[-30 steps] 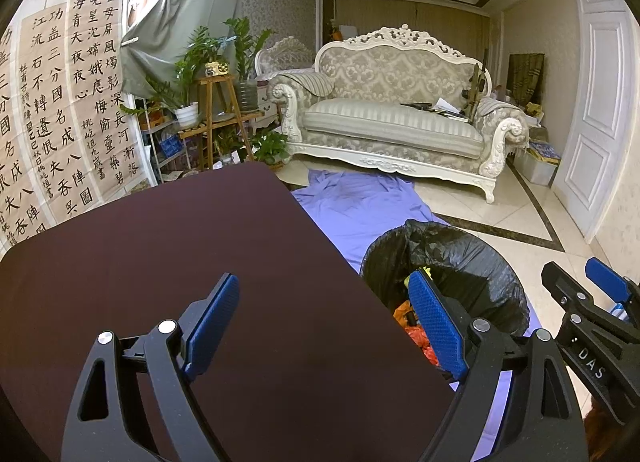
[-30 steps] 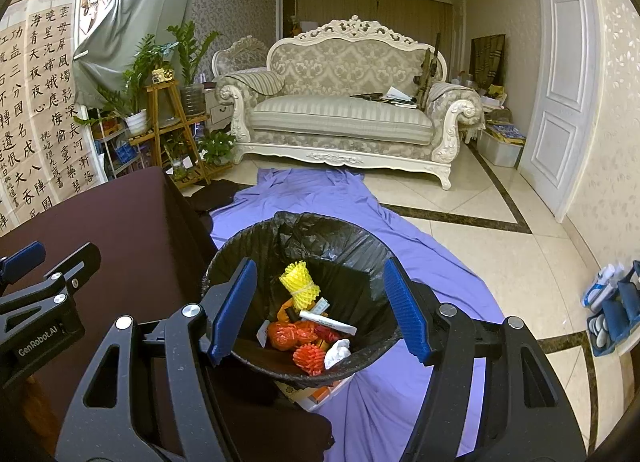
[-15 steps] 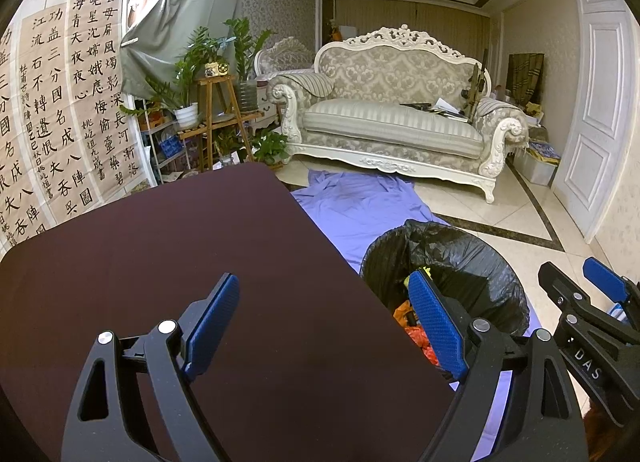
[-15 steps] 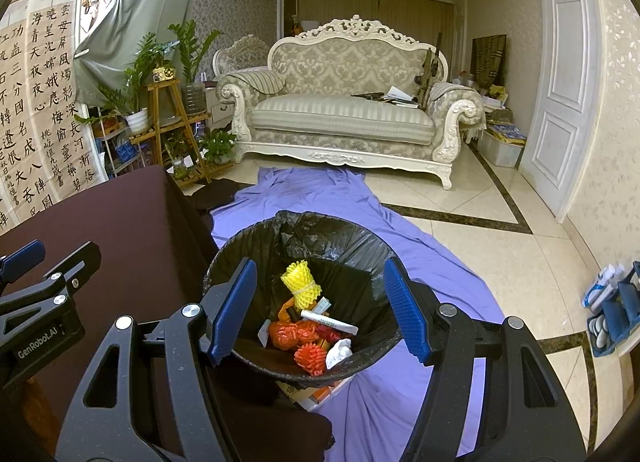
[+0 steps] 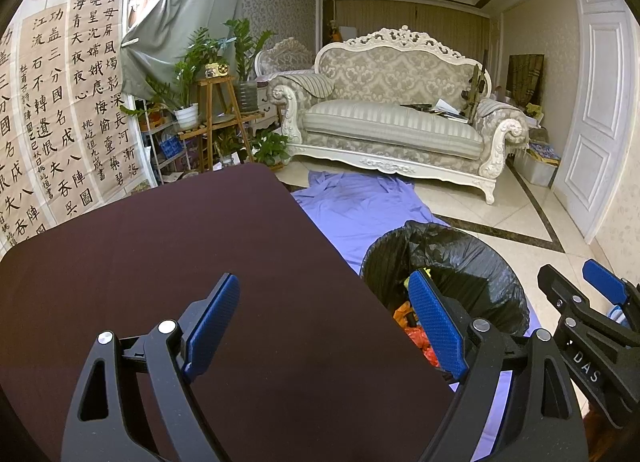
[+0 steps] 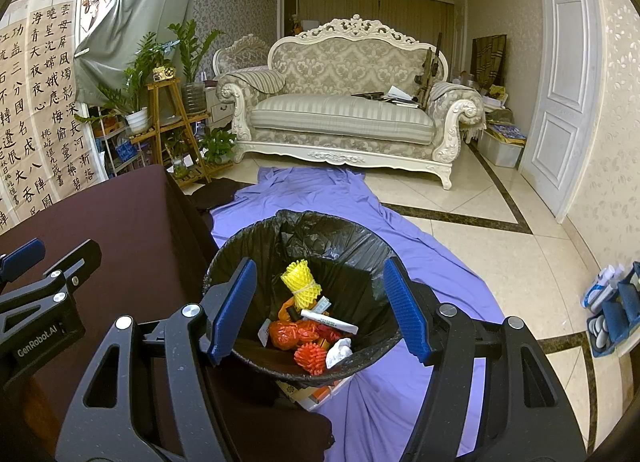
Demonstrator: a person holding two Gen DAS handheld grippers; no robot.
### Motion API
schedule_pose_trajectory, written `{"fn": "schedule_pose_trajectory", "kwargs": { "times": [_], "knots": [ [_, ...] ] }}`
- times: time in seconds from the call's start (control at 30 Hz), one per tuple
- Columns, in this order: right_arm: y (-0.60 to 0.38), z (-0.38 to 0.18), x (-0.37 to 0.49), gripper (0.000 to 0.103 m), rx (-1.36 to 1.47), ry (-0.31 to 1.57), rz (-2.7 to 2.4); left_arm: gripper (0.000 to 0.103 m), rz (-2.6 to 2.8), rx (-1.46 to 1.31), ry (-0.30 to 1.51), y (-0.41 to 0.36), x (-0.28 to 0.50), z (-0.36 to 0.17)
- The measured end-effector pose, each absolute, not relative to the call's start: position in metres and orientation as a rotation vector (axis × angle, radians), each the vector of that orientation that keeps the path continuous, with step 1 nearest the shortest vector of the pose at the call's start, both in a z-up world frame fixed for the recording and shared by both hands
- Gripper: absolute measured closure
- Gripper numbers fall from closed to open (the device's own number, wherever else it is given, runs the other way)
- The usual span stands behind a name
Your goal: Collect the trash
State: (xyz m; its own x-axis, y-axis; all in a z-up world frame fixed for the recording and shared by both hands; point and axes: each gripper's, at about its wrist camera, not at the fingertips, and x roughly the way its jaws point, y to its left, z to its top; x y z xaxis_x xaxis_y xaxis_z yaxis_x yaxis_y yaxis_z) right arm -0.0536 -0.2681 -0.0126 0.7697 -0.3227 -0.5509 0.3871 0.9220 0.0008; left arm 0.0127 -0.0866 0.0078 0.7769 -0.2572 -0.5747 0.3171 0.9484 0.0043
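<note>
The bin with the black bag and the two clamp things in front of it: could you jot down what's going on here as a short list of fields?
bin: round bin lined with a black plastic bag, standing on a purple cloth on the tiled floor, beside the dark brown table
contents: yellow foam net, orange foam nets, white crumpled paper, a white stick-shaped wrapper
left gripper: open, empty, over the table
right gripper: open, empty, aimed at the bin
table top: nothing on the visible part
</note>
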Motion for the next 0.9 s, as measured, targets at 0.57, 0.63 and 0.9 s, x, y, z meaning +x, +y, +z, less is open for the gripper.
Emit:
{"fn": "schedule_pose_trajectory", "kwargs": {
  "times": [0.57, 0.63, 0.9],
  "knots": [
    [-0.264, -0.013, -0.051, 0.039, 0.113, 0.580, -0.383, 0.018, -0.316, 0.109, 0.559, -0.091, 0.010, 0.016],
    [-0.262, -0.014, -0.049, 0.039, 0.111, 0.583, -0.381, 0.018, -0.313, 0.110, 0.556, -0.092, 0.011, 0.016],
    [-0.247, -0.021, -0.042, 0.033, 0.095, 0.585, -0.360, 0.018, -0.261, 0.117, 0.569, -0.085, 0.021, 0.016]
  ]
}}
